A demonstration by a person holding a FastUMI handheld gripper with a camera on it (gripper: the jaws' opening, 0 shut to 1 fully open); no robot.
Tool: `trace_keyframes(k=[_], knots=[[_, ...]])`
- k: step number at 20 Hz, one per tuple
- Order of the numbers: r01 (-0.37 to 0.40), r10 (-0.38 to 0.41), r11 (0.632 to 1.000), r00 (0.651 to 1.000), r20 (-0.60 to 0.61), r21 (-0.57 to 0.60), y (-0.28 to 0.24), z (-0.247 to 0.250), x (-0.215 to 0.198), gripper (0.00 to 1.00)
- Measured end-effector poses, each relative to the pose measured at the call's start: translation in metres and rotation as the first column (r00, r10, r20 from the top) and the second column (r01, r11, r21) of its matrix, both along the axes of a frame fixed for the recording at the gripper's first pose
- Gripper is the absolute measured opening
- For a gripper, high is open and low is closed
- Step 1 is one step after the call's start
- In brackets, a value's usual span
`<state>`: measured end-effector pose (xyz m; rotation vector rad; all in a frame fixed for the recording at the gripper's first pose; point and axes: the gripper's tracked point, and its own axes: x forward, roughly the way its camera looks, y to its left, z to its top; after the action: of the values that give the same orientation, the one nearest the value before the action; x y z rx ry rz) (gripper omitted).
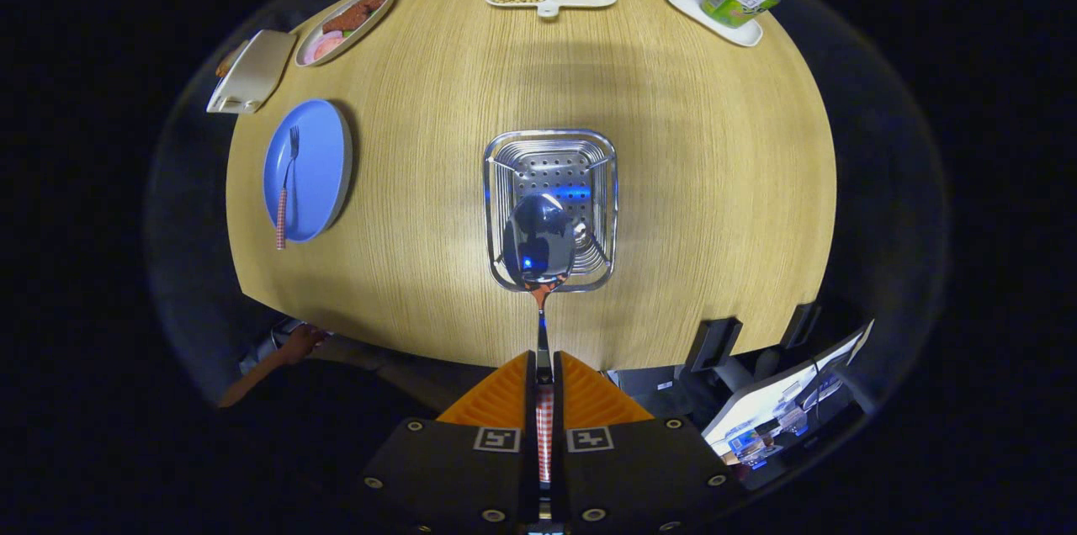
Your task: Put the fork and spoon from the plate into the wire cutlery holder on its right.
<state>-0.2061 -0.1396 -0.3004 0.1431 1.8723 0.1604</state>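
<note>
**One utensil over the holder, one left on the plate**

One piece of cutlery, the shiny metal spoon with a red-and-white checked handle (539, 247), is clamped in the gripper (544, 367): both fingers press on the checked handle from either side, closed down to a narrow slit. The spoon's long axis runs straight ahead along the fingers, bowl end foremost, and the bowl hangs over the near part of the square, chrome wire cutlery holder with a perforated bottom (551, 169). That holder stands directly ahead of the gripper on the pale wood-grain worktop (707, 182).

Whether the bowl has passed below the rim cannot be told from this angle; it looks to be above or just at the opening. Judging by this, the spoon is at the release stage, and the move ahead turns on keeping the bowl inside the wire walls as it goes down, since handle and holder are already in line.

Lying on the round blue plate (324, 156), ahead and well off to the gripper's left, is the metal fork with a matching checked handle (287, 182). Its long axis runs roughly away from the gripper, tines at the far end, handle end nearer and overhanging the plate's near rim. So the task seems about half done.
</note>
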Motion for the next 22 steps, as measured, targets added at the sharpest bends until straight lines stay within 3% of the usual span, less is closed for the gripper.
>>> trace_keyframes(k=[11,15,22], knots=[[-0.017,0.019,1.0,0.994,-0.111,0.027,-0.013,-0.009,0.017,0.09],[-0.026,0.028,0.999,0.997,-0.068,0.027,-0.018,-0.004,0.036,0.12],[0.004,-0.006,1.0,0.993,0.118,0.015,-0.018,0.005,0.074,0.22]])
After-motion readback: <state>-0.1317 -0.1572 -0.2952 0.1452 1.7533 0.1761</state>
